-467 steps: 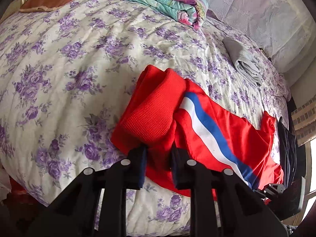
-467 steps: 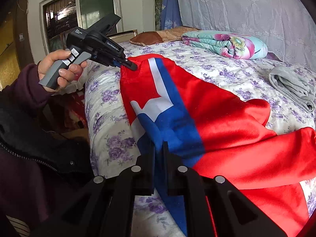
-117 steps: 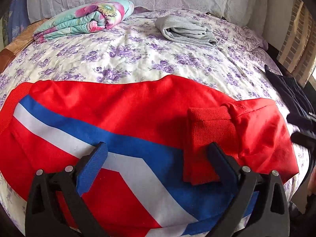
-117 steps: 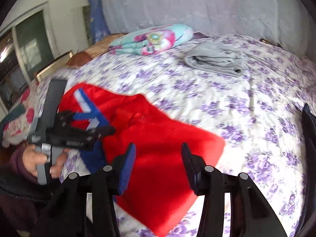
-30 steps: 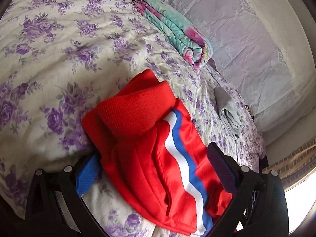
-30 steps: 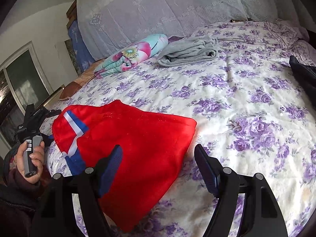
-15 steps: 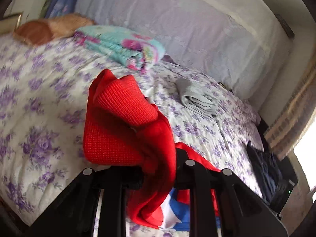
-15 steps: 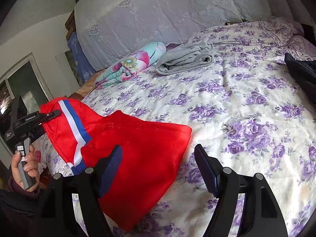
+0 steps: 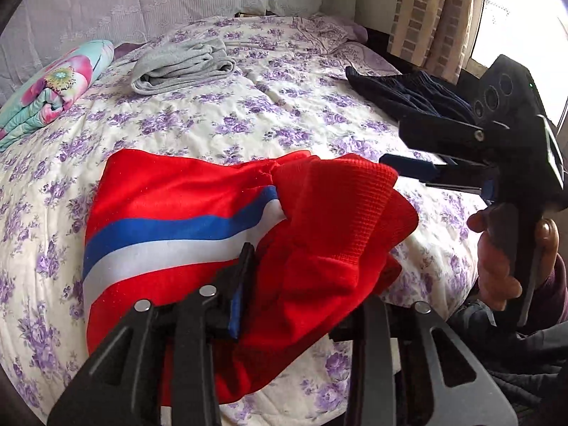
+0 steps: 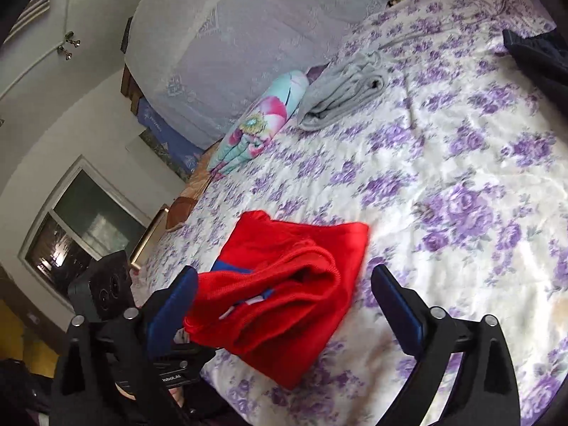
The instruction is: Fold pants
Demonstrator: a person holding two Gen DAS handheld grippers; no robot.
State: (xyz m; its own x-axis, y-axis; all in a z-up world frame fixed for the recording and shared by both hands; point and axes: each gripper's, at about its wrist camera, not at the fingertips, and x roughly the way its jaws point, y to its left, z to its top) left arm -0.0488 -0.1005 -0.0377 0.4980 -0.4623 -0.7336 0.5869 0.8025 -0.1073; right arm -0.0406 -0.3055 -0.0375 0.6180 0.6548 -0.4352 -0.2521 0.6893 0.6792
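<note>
**Fold Pants: Cuff End Carried Over, Release in Progress**

1. Left gripper (image 9: 305, 305). I have its jaws part-way apart with red fabric bunched between them; they have just been opening from a full clamp. The blue pad on one side stands clear of the cloth. The other jaw is hidden under the fabric, so I cannot tell whether it bears on the cloth; I judge the grip to be slackening, not holding.

2. Pants (image 9: 184, 220). The red pants lie on the bed (image 9: 284, 120) near its front edge, already doubled. The ribbed cuff (image 9: 351, 209) is draped on top of the striped leg, heaped and not yet flat. It sits there because the fold brings the leg end over the body of the garment.

3. Right gripper (image 10: 284, 298). Its jaws stand wide apart and have just been opening; they straddle the near edge of the heap without pressing on it. I judge this hand is placed to pin or smooth the layers next.

4. Farther back. A folded grey garment (image 9: 181, 64) and a rolled floral blanket (image 9: 53, 81) lie well apart from the work, near the headboard. A dark garment (image 9: 401, 88) lies at the far right edge of the bed.
</note>
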